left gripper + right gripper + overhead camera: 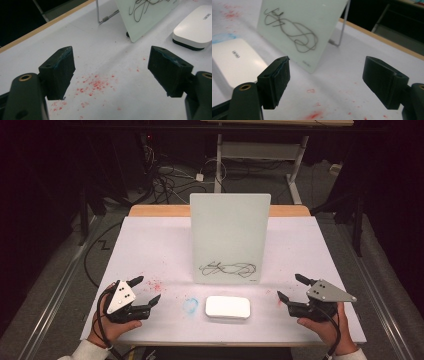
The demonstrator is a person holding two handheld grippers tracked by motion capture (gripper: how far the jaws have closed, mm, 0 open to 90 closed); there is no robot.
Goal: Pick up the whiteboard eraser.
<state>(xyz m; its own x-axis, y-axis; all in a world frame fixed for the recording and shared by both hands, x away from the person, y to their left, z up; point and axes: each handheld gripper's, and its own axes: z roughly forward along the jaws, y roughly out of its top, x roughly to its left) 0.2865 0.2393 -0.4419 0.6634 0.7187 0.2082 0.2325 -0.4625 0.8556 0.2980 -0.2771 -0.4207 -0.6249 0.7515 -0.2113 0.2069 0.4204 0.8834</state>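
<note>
A small whiteboard stands upright on a wire stand at the table's middle, with a black scribble near its lower edge; the scribble also faces the right gripper view. A white eraser block lies flat in front of the board, seen too as a white block in the left gripper view. My left gripper rests open at the front left, held by a hand, nothing between its jaws. My right gripper sits open at the front right, also empty. Both point inward toward the eraser.
The table wears a white cover with red marker stains at front left, a blue smudge beside the eraser and a red mark at right. A wooden table edge runs along the back. Cables and a desk frame lie on the floor beyond.
</note>
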